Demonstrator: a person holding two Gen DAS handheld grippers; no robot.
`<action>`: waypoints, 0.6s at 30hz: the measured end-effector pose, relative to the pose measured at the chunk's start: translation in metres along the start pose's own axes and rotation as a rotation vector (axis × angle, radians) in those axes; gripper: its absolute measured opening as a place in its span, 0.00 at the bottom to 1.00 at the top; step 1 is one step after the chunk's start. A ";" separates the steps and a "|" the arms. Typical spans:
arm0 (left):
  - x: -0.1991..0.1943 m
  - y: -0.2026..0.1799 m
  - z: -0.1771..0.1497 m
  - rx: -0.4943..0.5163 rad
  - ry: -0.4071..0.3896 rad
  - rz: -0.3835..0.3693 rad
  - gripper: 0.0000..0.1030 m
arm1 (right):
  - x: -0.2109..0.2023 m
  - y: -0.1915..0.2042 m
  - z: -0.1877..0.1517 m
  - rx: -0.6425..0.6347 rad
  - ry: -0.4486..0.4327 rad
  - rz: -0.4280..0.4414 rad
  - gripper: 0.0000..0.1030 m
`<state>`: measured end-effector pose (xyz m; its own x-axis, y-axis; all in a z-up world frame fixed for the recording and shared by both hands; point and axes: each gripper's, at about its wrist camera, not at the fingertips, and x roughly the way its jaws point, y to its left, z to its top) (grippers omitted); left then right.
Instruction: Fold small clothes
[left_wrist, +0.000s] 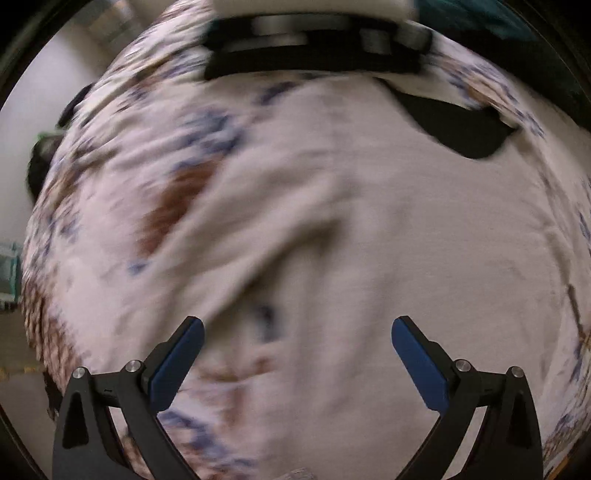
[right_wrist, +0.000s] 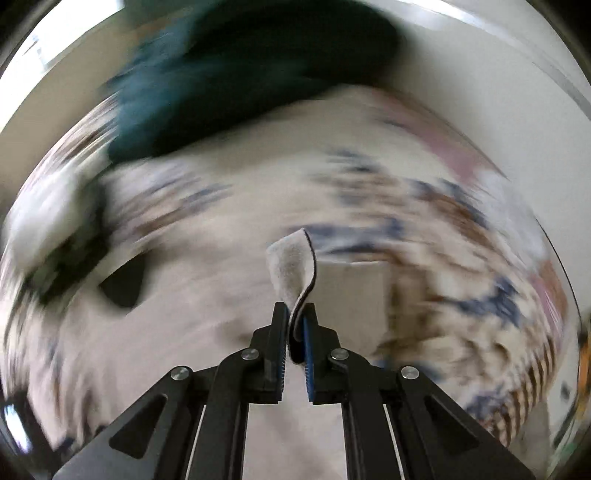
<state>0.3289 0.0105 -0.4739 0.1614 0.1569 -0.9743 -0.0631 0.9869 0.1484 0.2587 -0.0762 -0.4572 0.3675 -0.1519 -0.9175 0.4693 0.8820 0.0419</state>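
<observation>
The right hand-held gripper pinches a corner of the pale beige fleece garment; the left hand-held gripper hangs open above it. Folding looks barely begun: cloth sprawls rumpled below on the patterned bedsheet.

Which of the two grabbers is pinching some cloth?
The right gripper: its jaws are closed on a beige cloth corner. The left gripper stands wide open, with nothing between its fingers.

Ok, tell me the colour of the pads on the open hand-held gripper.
Blue pads, clearest in the left wrist view.
</observation>
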 end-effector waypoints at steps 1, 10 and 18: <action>0.003 0.012 -0.003 -0.027 0.001 0.009 1.00 | -0.007 0.038 -0.015 -0.078 0.014 0.035 0.08; 0.031 0.155 -0.079 -0.349 0.113 0.165 1.00 | -0.014 0.253 -0.219 -0.797 0.127 0.169 0.08; 0.048 0.194 -0.146 -0.531 0.200 0.176 1.00 | -0.008 0.247 -0.346 -1.150 0.202 0.068 0.08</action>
<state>0.1801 0.2043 -0.5163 -0.0814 0.2556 -0.9634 -0.5649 0.7845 0.2559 0.0940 0.2970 -0.5758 0.1810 -0.1066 -0.9777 -0.5873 0.7857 -0.1944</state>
